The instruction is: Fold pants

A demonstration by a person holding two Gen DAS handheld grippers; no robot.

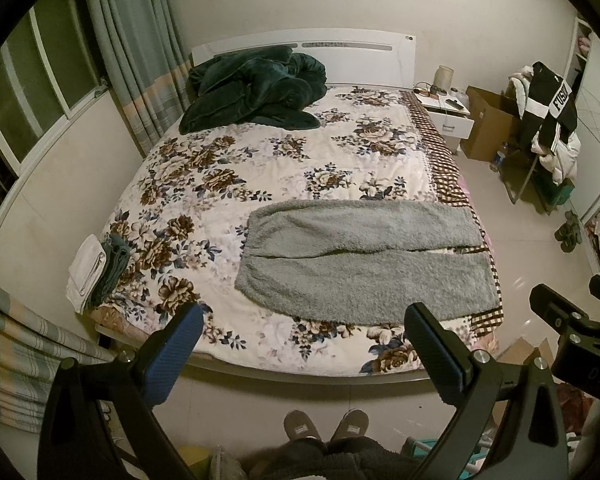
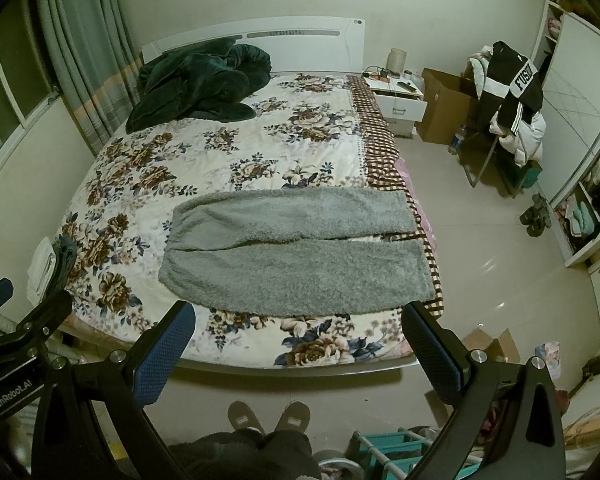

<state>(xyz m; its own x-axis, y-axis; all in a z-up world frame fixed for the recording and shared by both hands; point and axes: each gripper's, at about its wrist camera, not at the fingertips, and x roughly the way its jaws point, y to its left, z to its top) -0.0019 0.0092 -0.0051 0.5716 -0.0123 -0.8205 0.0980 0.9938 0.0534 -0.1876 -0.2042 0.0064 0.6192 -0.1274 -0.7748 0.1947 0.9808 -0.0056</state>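
Both views are lit dimly by warm indoor light from above, with a yellow-green cast. The window (image 1: 28, 92) is dark. Glare patches are seen on the glossy floor (image 2: 496, 268). Strong fisheye bending is shown at the edges, and the corners are blacked out. The centre is rendered fairly sharp; detail is softened and grainy towards the rim.
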